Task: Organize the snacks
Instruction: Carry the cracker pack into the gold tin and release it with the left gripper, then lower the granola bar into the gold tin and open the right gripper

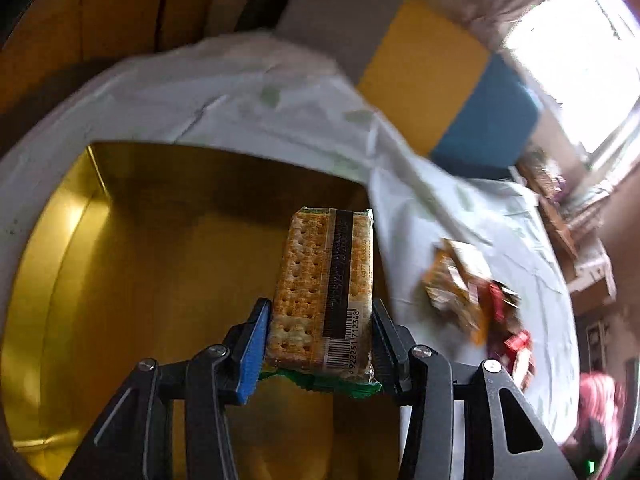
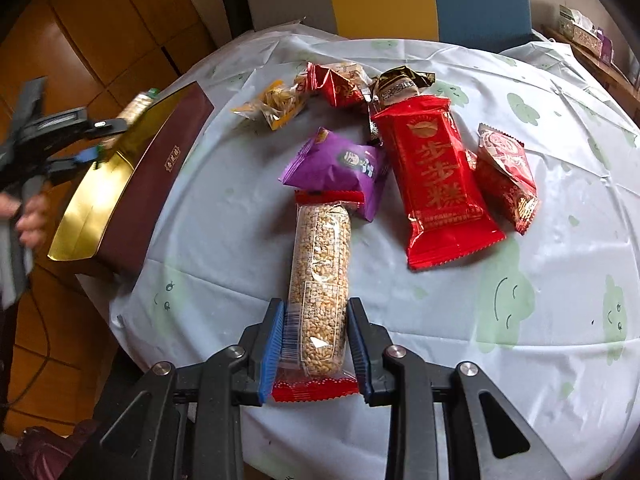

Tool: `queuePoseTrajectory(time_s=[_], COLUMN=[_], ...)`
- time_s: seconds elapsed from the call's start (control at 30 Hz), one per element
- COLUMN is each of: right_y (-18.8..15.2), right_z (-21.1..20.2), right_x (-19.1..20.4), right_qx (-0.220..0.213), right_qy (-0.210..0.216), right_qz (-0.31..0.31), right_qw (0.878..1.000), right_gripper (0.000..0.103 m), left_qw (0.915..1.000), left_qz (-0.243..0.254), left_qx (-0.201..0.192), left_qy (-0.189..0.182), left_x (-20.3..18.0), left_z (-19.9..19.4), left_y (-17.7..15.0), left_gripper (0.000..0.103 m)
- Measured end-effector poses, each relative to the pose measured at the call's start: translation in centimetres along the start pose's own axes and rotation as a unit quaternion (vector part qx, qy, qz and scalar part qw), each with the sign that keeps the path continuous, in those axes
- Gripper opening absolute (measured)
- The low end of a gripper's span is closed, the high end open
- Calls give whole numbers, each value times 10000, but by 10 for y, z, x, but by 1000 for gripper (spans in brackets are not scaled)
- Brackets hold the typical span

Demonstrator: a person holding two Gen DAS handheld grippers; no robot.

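Round table (image 2: pixel 460 320) under a pale blue cloth printed with green smiley clouds; striped grey, yellow and blue panel behind it. At the table's left edge, a long box (image 2: pixel 160 168), maroon outside, gold-lined inside, open top. Left gripper (image 1: pixel 320 344) hangs over the box's gold interior (image 1: pixel 160 280), fingers clamped on a cracker pack (image 1: pixel 324 292) in clear wrap with green sealed ends, barcode facing the camera; pack is in the air above the box floor, not resting. Same gripper shows in the right wrist view at far left, over the box, blurred. Loose snacks in a cluster mid-table: big red packet (image 2: pixel 436 184) with gold characters; just right of it a smaller red-and-white patterned packet (image 2: pixel 506 176); purple packet (image 2: pixel 340 168) touching the red one's left side; further back a crumpled red wrapper (image 2: pixel 336 84), a dark brown-and-gold wrapper (image 2: pixel 400 86) and a clear bag of yellow pieces (image 2: pixel 276 106). Right gripper (image 2: pixel 318 344) pinches a long clear puffed-grain bar (image 2: pixel 320 280) with red ends at its near end, its far end overlapping the purple packet.
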State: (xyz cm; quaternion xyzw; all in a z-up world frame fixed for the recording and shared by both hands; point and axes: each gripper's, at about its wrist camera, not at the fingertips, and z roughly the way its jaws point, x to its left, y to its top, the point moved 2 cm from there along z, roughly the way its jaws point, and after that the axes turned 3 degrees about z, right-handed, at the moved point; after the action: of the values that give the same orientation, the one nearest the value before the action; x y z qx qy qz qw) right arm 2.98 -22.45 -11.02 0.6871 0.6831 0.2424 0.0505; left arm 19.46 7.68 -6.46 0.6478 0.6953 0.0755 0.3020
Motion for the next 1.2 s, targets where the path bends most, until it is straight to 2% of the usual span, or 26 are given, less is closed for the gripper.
queuePoseTrajectory(time_s=[0.17, 0.2, 0.23, 0.3, 0.37, 0.5, 0.6, 0.67, 0.97, 1.2], right_y=[1, 2, 2, 3, 3, 4, 3, 1, -2, 23], right_z=[2, 4, 4, 4, 5, 6, 6, 4, -12, -13], right_x=[2, 2, 2, 3, 3, 3, 4, 4, 38, 87], right_qx=[40, 50, 59, 71, 73, 47, 11, 12, -49, -71], right_qy=[-22, -24, -34, -62, -79, -91, -88, -26, 491, 1042], right_qz=[12, 16, 15, -3, -9, -4, 23, 54, -174, -430], right_qw=[10000, 10000, 10000, 10000, 9999, 9999, 10000, 10000, 9986, 9936], right_gripper=[31, 31, 31, 31, 31, 31, 31, 31, 31, 31], left_qw=[9996, 9996, 9995, 9992, 9998, 9988, 9946, 9919, 9857, 9823], left_qz=[-213, -219, -205, -256, -125, 108, 318, 408, 589, 629], left_qx=[144, 172, 257, 301, 153, -116, -375, -543, -901, -1031], left_qy=[108, 87, 13, 12, 30, 468, 912, 1070, 1296, 1434], left_x=[0, -1, -3, -5, -6, -8, -10, -9, -5, 2], left_z=[37, 42, 46, 47, 37, 9, -17, -34, -76, -96], left_y=[18, 22, 23, 23, 20, 3, -20, -33, -70, -84], left_gripper=[49, 54, 63, 69, 70, 72, 76, 77, 79, 79])
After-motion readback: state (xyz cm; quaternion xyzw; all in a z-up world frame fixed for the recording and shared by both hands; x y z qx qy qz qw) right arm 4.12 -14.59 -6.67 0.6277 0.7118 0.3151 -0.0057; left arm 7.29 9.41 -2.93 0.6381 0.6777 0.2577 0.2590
